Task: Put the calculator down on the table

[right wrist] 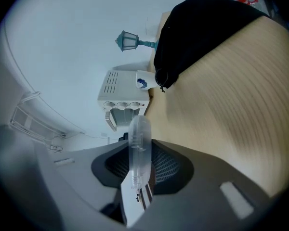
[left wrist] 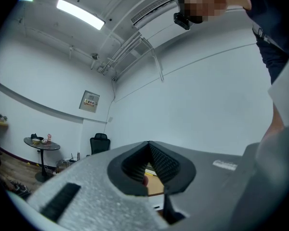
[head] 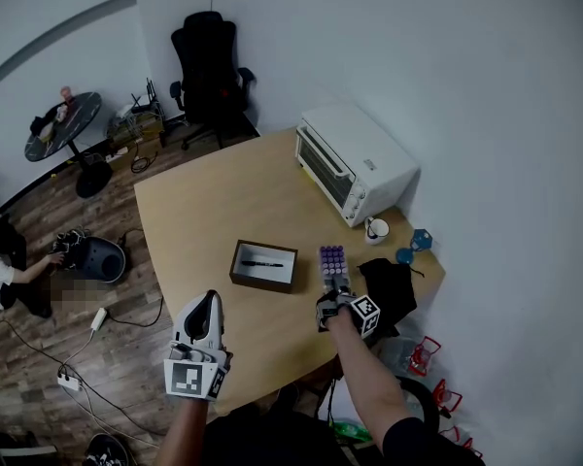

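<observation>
Bench (head: 204, 221) of light wood: white toaster oven (head: 355, 163) at its far right corner, black cloth (head: 394, 284) at the right edge, dark tray (head: 243, 272) holding a pen (head: 262, 262) near the middle. Calculator (head: 332, 258) with purple keys, pinched in the right tool (head: 335, 287), over the bench between tray and cloth. Left tool (head: 208, 301) pressed together, empty, at the near edge.

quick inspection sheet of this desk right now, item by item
surface: wooden table, mostly bare
job's things: calculator, held, not yet released
clutter: toaster oven, pen box, black cloth, cup
grippers: right gripper shut on calculator; left gripper shut, empty
cables: power strip and leads on floor
surroundings: office chair, round table, person crouching
</observation>
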Tool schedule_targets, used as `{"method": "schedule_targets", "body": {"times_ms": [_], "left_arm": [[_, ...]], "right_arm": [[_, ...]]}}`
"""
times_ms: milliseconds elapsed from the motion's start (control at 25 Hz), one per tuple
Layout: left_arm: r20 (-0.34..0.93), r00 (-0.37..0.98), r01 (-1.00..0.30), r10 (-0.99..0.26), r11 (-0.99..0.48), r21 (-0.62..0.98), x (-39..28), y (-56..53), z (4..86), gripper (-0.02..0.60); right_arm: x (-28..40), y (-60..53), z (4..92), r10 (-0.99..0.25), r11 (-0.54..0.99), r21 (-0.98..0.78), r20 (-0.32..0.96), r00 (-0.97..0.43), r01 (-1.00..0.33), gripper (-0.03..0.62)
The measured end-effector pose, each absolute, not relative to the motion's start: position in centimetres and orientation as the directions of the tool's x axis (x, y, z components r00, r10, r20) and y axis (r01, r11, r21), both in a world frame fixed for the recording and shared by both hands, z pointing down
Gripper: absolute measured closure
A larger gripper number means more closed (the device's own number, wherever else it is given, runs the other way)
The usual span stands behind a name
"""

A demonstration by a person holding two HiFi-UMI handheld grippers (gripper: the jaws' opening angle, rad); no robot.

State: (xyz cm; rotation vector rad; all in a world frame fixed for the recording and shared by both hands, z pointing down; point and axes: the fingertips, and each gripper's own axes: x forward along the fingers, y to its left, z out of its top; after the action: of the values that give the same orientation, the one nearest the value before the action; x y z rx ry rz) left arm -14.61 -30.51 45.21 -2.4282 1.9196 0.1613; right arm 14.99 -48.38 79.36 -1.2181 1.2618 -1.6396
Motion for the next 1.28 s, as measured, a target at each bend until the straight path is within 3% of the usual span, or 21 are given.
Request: {"method": "schedule_targets", "body": {"times_ms": [800,1280], "left_arm": [[-0.066,0.196,-0.98,-0.978,-0.197,0.007,-15.2,-32.4,47.8,0.586],[-0.043,0.189,-0.982,-0.981,-0.19,0.018,-15.9,-32.6,48.6,0.586]], "right_arm": [[14.4,-48.0,86.1,-0.858,-0.402,-0.914,0.394,-0.329,-0.046,0.48],[13.8,-48.6,87.3,-0.869,-0.377,-0.925,0.373,-0.325,-0.053,0.476]]}}
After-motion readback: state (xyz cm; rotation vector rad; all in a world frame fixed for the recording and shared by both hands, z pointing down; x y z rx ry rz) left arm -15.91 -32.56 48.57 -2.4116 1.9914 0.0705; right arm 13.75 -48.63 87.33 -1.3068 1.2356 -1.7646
